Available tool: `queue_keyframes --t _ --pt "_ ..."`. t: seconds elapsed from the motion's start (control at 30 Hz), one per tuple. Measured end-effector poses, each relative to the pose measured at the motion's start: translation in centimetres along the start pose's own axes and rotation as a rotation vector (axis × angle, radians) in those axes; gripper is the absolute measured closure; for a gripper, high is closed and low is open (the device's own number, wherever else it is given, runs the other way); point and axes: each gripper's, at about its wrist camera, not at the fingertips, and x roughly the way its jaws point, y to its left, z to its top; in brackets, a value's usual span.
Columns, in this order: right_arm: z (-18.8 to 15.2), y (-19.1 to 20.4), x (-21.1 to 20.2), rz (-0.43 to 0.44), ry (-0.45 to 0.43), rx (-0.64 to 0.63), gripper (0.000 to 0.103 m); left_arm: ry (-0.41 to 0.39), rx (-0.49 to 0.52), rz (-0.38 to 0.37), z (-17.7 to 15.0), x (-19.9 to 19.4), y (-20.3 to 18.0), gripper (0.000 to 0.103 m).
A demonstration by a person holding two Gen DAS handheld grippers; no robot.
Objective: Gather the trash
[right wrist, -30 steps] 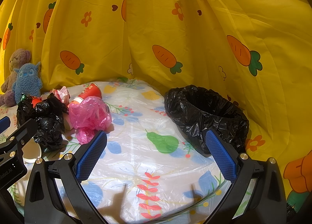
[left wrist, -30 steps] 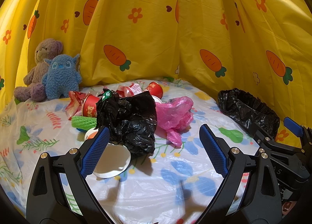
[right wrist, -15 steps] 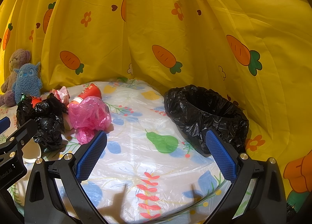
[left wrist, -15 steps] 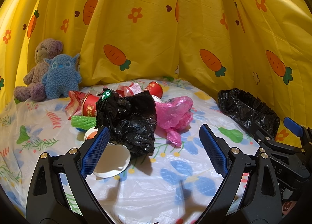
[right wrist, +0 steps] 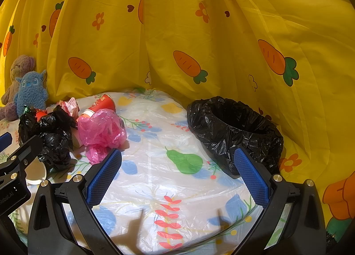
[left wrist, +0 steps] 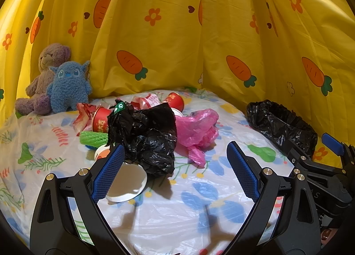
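The trash sits in one heap on the plastic-covered tabletop [left wrist: 177, 221], and the left gripper [left wrist: 175, 170] faces it almost head-on: the crumpled black plastic bag [left wrist: 146, 137] lies straight ahead, just beyond the tip of its left finger, with a white lid [left wrist: 127, 185] lying flat on the table between that finger and the bag. The pink plastic bag [left wrist: 195, 128] touches the black one on its right, and behind them are red paper cups [left wrist: 101, 118], a green foam net [left wrist: 93, 138] and a red-and-white wrapper [left wrist: 146, 101]. The left gripper's jaws are spread wide and hold nothing. The right gripper [right wrist: 177, 173] is equally wide open and empty, but it looks at bare table; the heap lies well off to its left, while the bin lined with a black bag [right wrist: 235, 130] stands just beyond its right finger. By that layout the left gripper is the nearer one for a first pick, likely the black bag. Whatever gets picked must then travel rightward across the table to the bin, which is on the right gripper's side.
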Motion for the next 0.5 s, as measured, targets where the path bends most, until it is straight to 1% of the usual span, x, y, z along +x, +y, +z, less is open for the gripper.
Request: queue_keyframes --t 0.5 --pt "-0.02 -0.16 -0.05 0.007 -0.007 0.002 0.005 -0.007 -0.003 -0.003 -0.42 -0.09 -0.05 0.011"
